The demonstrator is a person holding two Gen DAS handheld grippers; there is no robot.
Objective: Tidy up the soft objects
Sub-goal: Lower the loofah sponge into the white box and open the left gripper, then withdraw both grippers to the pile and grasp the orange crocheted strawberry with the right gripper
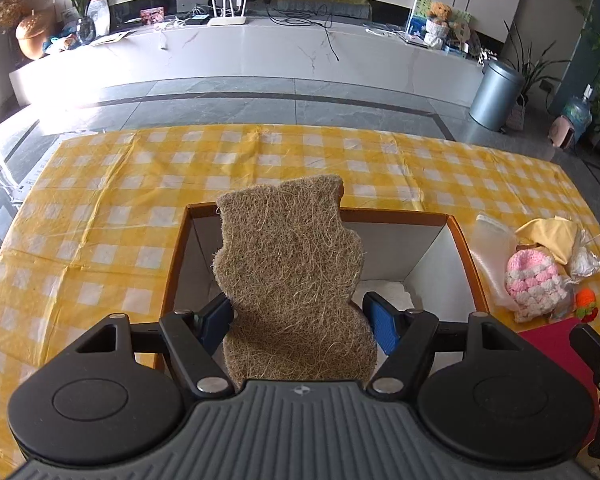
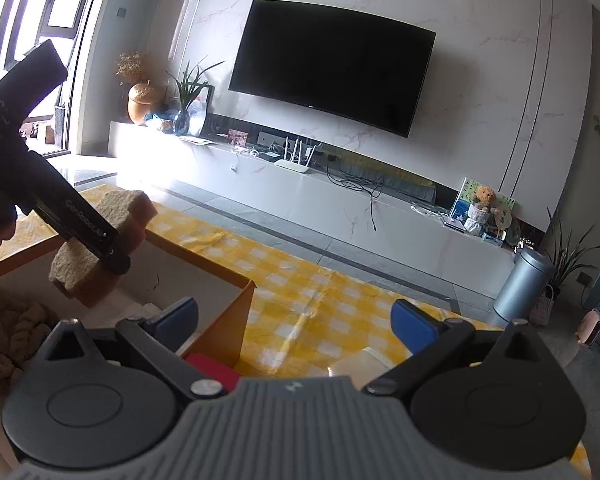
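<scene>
Blue pads of the left gripper (image 1: 298,322) squeezed a brown, scratchy, bear-shaped fibre sponge (image 1: 288,268), tipped down over the open orange cardboard box (image 1: 462,248). White and tan soft things lay inside the box. The right gripper (image 2: 294,320) hung wide and empty beside it. A pink knitted hat (image 1: 534,280) sat on the yellow checked tablecloth (image 1: 100,220).

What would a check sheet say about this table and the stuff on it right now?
Surface: yellow checked tablecloth, creased.
Job's things: fibre pad over the open box; knitted pink item beside the box.
Clutter: yellow cloth, red mat.
Grippers: left hand-held gripper shut on the fibre pad; right hand-held gripper open, empty.
Cables: black cable on the TV bench.
Surroundings: television, metal bin, plants.
</scene>
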